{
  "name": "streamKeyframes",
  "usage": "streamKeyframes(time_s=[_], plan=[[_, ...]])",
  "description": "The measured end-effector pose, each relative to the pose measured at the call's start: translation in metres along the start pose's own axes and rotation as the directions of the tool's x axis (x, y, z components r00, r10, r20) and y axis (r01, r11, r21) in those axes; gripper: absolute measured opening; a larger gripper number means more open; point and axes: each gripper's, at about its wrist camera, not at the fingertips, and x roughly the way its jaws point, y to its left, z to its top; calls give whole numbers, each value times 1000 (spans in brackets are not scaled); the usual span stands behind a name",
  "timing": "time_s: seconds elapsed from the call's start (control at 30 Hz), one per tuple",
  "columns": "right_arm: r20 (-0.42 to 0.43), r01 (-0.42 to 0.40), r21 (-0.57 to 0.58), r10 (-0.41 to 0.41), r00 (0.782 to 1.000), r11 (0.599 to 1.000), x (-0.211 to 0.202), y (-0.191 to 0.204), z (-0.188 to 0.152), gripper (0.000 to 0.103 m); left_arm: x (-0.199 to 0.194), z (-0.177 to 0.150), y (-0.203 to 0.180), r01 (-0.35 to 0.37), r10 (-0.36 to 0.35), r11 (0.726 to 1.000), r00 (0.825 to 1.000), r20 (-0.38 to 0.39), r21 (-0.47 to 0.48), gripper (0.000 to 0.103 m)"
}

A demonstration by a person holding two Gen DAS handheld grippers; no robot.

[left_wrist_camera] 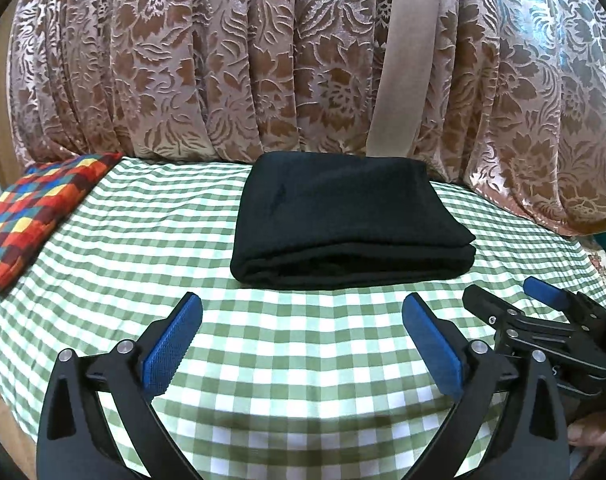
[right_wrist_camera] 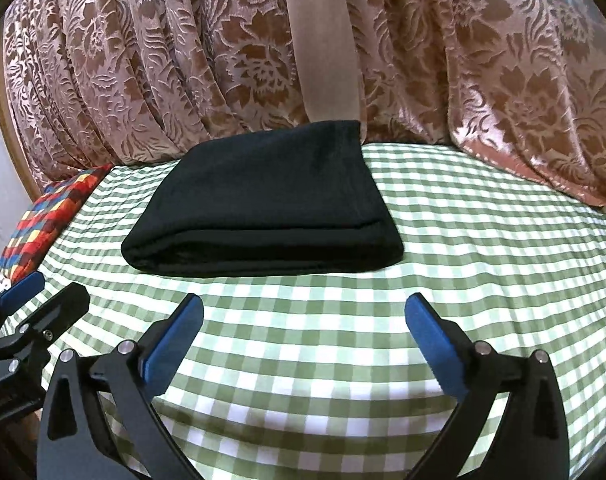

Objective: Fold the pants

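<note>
Even, fairly bright diffuse light in both views; backlight glows through the curtain [left_wrist_camera: 231,80], strongest teal glare top right of it. Soft shadow only just below the folded black pants [left_wrist_camera: 343,216], on the checked cloth [left_wrist_camera: 303,360]. Pants nearly featureless black, fold layers barely readable. Heavy fisheye bend: cloth checks bow outward away from the pants, dark vignette ring at the corners. Focus decent centre, slight softness toward the rim. No motion blur.

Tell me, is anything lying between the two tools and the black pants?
No, nothing visible is in the way. Only bare green checked sheet lies between the open left tool and the folded black pants; the same holds for the open right tool. The colorful pillow sits off to the left.
</note>
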Motion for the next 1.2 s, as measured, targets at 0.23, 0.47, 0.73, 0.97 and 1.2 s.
streamKeyframes(time_s=[0.23, 0.47, 0.73, 0.97, 1.2], plan=[[4, -1, 4, 1, 1000, 1000, -6, -2, -3, 101, -9, 0, -1, -22, 22, 1000, 1000, 18, 0, 99], [18, 4, -16, -3, 1000, 1000, -10, 2, -4, 101, -11, 0, 1, -57, 57, 998, 998, 26, -3, 99], [16, 0, -22, 0, 1000, 1000, -9, 3, -4, 101, -11, 0, 4, -66, 66, 998, 998, 21, -6, 99], [15, -6, -22, 7, 1000, 1000, -10, 4, -5, 101, -13, 0, 5, -72, 73, 997, 997, 24, -8, 99], [17, -10, -28, 11, 1000, 1000, -10, 7, -6, 101, -14, -1, 4, -78, 78, 997, 997, 28, -6, 99]])
